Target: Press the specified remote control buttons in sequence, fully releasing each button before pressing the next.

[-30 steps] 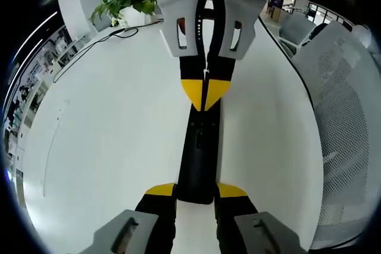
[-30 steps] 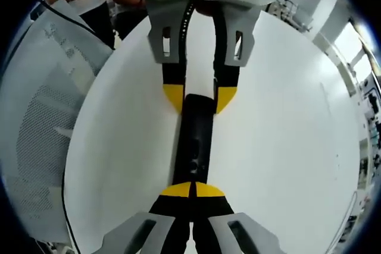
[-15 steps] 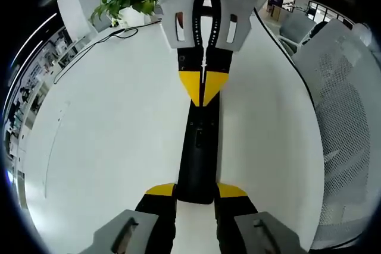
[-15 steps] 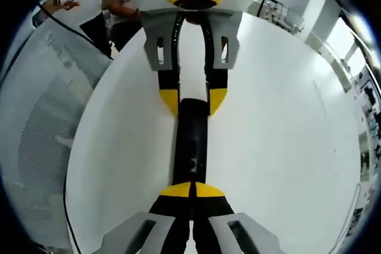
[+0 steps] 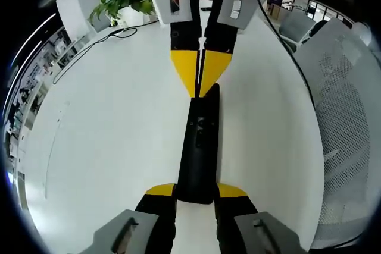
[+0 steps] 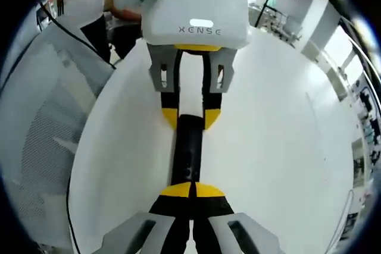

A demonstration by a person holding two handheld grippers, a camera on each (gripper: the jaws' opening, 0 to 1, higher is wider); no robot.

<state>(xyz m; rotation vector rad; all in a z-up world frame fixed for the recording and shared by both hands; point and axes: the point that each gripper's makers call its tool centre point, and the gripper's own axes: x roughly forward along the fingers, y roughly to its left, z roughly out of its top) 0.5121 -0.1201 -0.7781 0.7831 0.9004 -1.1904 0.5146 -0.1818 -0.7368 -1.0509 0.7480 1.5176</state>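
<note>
Jaws of left gripper (image 5: 195,193) pinch remote (image 5: 199,147) end; right gripper (image 6: 191,191) jaws pressed together, tips over remote

- We read "XENSE" in grey capitals on the white housing of the left gripper (image 6: 190,113), seen in the right gripper view.
- We make out small markings on the black remote control (image 5: 199,147), yet they are too small to read.
</note>
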